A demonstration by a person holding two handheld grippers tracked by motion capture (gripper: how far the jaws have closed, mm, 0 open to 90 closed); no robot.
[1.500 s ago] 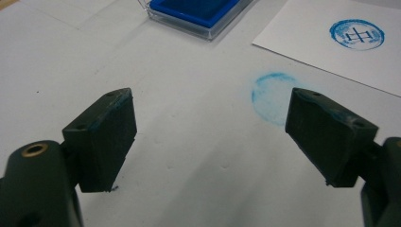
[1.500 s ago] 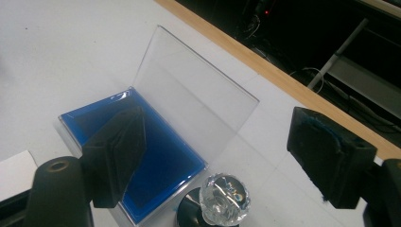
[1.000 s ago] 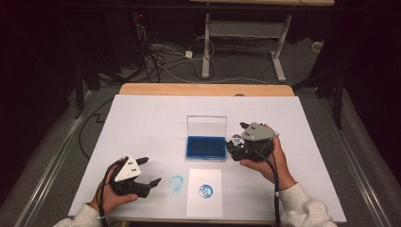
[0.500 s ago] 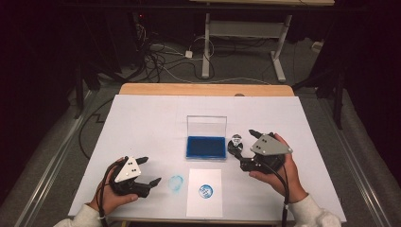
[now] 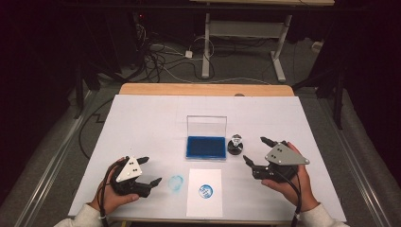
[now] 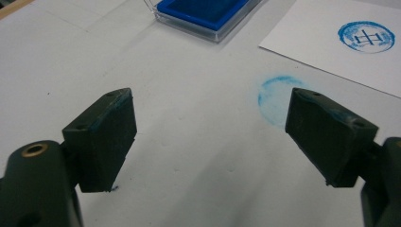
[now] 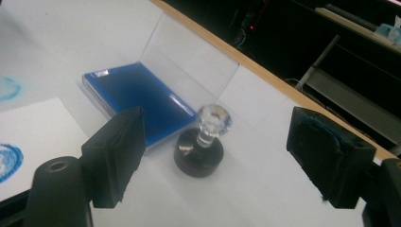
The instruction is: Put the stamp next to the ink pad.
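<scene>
— Stamp stands upright just right of the ink pad, knob on top; where's our right claw?

— Right of it and nearer us, jaws wide apart and empty, stamp between them but farther off. We'd reach far-left. Our left claw sits open too, well apart

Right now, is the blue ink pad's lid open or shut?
Open: the ink pad's clear lid stands upright behind the bare blue ink.
</scene>
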